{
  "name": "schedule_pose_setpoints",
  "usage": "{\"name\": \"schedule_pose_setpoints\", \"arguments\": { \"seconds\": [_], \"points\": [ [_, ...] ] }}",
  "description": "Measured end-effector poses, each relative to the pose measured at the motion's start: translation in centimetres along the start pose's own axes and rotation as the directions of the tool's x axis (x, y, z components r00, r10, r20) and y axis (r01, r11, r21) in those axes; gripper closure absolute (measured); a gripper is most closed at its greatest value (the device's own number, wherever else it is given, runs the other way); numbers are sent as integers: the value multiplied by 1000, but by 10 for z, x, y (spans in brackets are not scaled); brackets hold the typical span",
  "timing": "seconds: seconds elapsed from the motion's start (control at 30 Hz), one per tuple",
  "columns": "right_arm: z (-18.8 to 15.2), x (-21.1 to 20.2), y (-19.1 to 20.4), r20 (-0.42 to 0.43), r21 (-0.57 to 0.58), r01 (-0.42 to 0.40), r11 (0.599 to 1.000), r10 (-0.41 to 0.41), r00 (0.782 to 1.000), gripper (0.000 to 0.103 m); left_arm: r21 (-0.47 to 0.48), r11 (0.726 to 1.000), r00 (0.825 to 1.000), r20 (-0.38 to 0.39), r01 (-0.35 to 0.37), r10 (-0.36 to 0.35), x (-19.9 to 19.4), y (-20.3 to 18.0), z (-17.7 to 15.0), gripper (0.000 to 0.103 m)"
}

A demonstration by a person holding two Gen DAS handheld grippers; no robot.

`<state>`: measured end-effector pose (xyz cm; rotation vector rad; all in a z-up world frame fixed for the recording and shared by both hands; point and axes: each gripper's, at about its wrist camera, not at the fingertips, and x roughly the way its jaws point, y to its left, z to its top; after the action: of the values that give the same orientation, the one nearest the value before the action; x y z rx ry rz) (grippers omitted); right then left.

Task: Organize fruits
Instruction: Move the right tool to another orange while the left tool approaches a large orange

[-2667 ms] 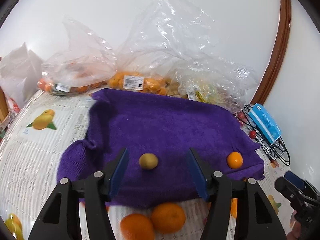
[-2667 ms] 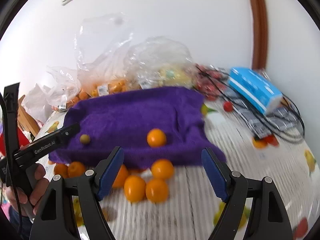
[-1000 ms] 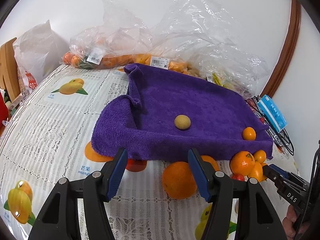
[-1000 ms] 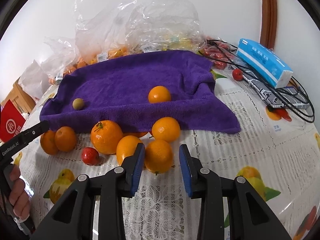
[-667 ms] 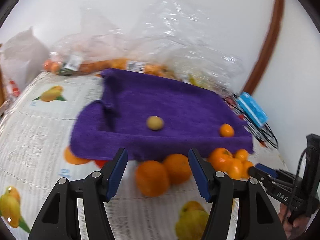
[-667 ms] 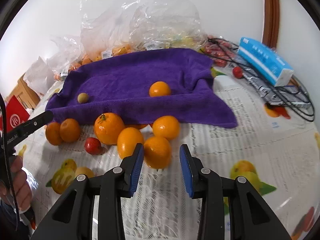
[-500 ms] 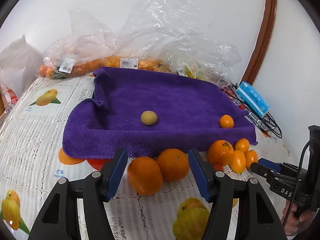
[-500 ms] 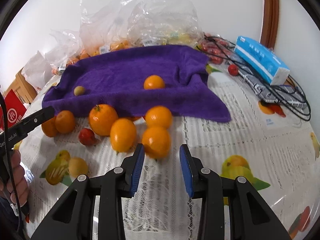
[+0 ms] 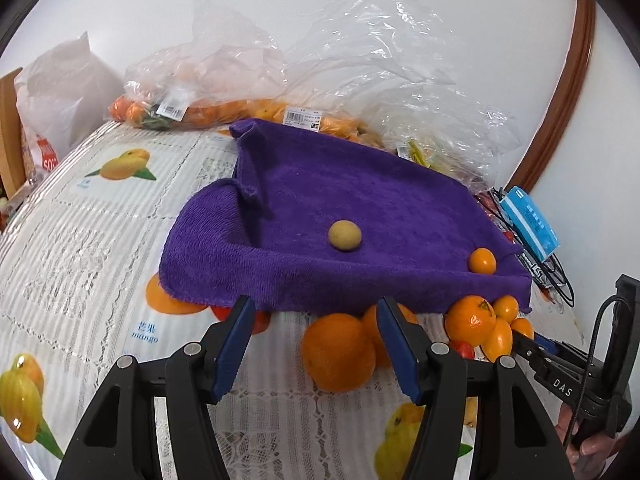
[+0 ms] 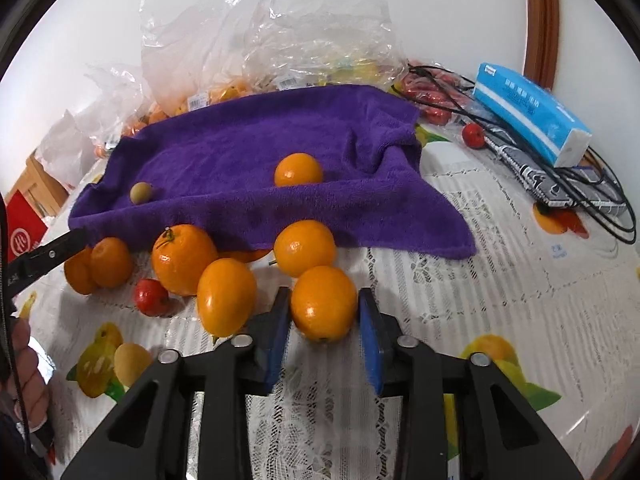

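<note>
A purple towel (image 10: 248, 148) lies on the table with a small orange (image 10: 298, 170) and a small yellow-green fruit (image 10: 141, 192) on it. Several oranges and a red cherry tomato (image 10: 151, 297) sit along its front edge. My right gripper (image 10: 324, 296) has its jaws closing; both blue pads touch the sides of the front orange (image 10: 323, 303). My left gripper (image 9: 316, 308) is open, and a large orange (image 9: 338, 352) rests on the cloth just inside its right finger (image 9: 394, 340), untouched. The towel (image 9: 360, 208) lies beyond it.
Clear plastic bags of fruit (image 9: 256, 76) line the wall behind the towel. A blue tissue pack (image 10: 528, 112), black cables (image 10: 592, 184) and red tomatoes lie at the right. The fruit-print tablecloth (image 9: 80, 240) covers the table. A person's hand (image 10: 24, 364) holds the left gripper.
The right gripper's pads have closed in on the front orange, which now sits deeper between them. The left view has swung slightly, so the large orange now lies nearer the right finger.
</note>
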<state>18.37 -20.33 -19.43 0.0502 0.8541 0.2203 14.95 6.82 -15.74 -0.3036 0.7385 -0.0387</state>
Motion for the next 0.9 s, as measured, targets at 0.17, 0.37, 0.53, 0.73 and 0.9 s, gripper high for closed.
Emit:
{"name": "schedule_pose_setpoints", "arguments": {
  "seconds": [0.17,0.37,0.53,0.73,0.9],
  "points": [
    [-5,-6,-4,3,-12,39,999,-39,999,71,33,999,1000,-7,-4,4,-3,-5,-7,44],
    [-19,-15,-9,-6,-15,39,999,-39,999,71,80,996,999,-24,-30,32,-2,-14,-10,60],
    [-21,-15,-6,-8,-25,63,998,-63,998,70,50,997,998,5,-58,58,-7,-8,-10,67],
    [-21,-15,-2,-9,-33,83,996,-84,996,70,83,995,997,-58,-54,59,5,-13,-11,65],
    [-21,-14,-4,-10,-26,75,997,-75,997,70,51,997,995,-84,-51,56,10,-6,-10,66]
  ]
}}
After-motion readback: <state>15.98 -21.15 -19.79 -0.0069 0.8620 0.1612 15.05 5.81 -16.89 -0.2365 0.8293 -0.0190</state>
